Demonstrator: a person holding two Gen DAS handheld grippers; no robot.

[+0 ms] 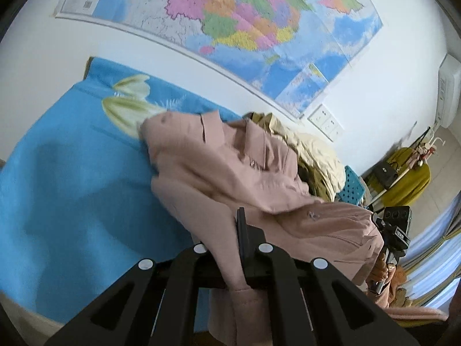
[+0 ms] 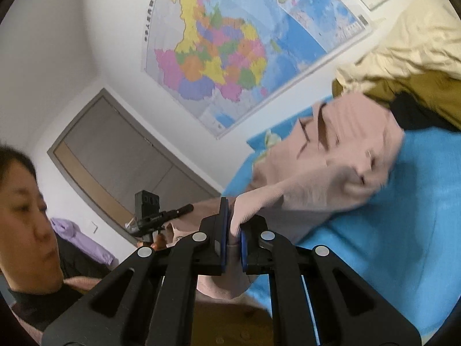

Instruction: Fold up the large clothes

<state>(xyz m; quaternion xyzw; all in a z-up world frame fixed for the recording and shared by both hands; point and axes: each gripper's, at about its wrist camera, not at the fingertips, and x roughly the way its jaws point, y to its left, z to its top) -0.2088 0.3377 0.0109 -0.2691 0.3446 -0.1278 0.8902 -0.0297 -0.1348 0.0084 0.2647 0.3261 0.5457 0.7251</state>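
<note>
Blue blanket (image 1: 72, 187) covers the bed; a colored map (image 1: 245, 23) hangs on the far white wall. Pink garment (image 1: 230, 167) lies bunched across the blanket, its near edges lifted off the surface. Left gripper (image 1: 240, 248): jaws clenched on a fold of the pink garment. Right gripper (image 2: 233, 239): jaws clenched on another edge of it. Cream and olive clothes (image 2: 403, 57) lie piled at the far right, touching the garment.
</note>
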